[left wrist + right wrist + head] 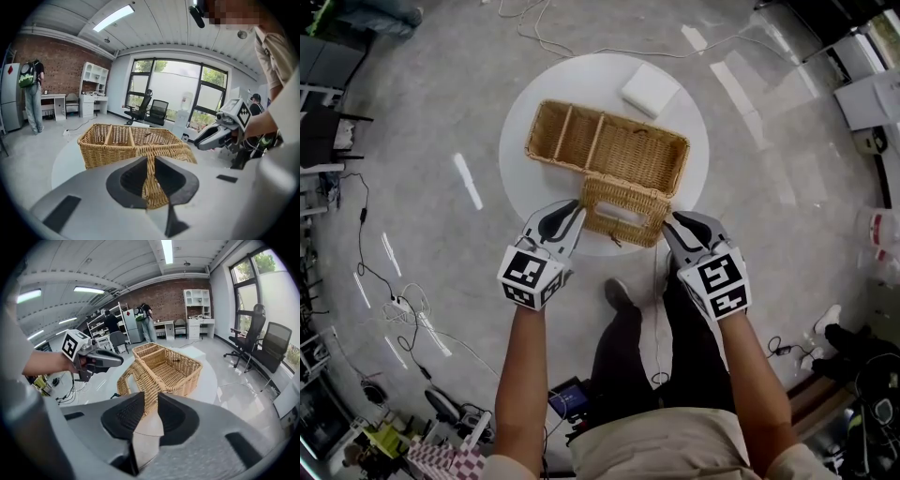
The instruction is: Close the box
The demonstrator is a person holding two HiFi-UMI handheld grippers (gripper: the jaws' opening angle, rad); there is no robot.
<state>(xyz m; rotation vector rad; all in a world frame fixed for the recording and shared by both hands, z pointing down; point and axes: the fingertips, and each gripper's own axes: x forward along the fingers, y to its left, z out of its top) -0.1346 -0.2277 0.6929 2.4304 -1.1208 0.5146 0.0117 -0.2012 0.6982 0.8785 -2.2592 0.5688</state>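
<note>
The wicker box (pixel 633 150) is sitting open near the middle of the round white table (pixel 581 80). Its long side is running left to right, and dividers are splitting its left end into narrow compartments. Its lid (pixel 623 211) is hanging down from the near rim at the right end, over the table's near edge. A white block (pixel 650 89) is lying at the far right of the table, apart from the box.

The left gripper (pixel 570 211) is hovering just beside the lid's left edge. Its jaws are standing together, leaving only a slit through which wicker is showing, and they appear to be clamping nothing. The right gripper (pixel 673 221) is hovering just beside the lid's right edge. Its jaws are standing slightly apart, lined up with the lid's corner but not pressing on it.

Handling, as a judgement:
- The lid is likely light and fairly stiff, giving a little under load.
- The rough weave is offering good friction, so slipping is unlikely.
- Thin strands are liable to crack under a hard pinch.
- The thick bound side edges, low down and away from the hinge, are offering the best hold. One gripper should be taking each side for swinging the lid up and over.
</note>
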